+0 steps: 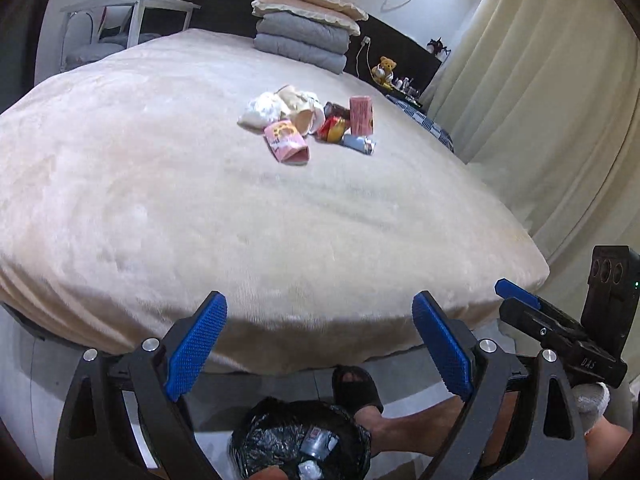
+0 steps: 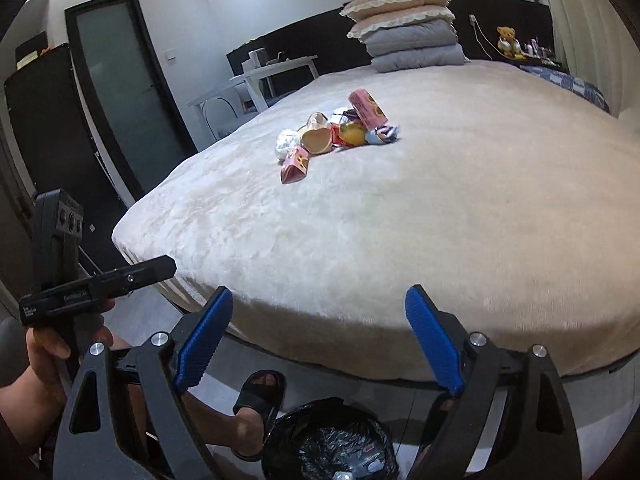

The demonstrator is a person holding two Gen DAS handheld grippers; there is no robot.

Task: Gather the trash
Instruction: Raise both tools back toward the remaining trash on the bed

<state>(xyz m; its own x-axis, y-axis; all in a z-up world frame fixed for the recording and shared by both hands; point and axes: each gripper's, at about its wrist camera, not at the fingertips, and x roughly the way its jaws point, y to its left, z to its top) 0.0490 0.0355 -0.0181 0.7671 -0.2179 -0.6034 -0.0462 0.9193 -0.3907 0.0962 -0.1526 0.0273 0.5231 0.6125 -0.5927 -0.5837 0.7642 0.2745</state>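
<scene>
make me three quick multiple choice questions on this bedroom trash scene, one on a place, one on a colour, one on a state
1. Where is the trash pile?
A. on the bed
B. on the floor
C. on the desk

2. What colour is the bin liner?
A. white
B. black
C. blue

3. How do the left gripper and right gripper stand?
A. both shut
B. one holds a wrapper
C. both open, empty

Answers: 1 A, the wrappers lie on the bed blanket. 2 B, the bag looks glossy black. 3 C, blue pads stand apart with nothing between.
</scene>
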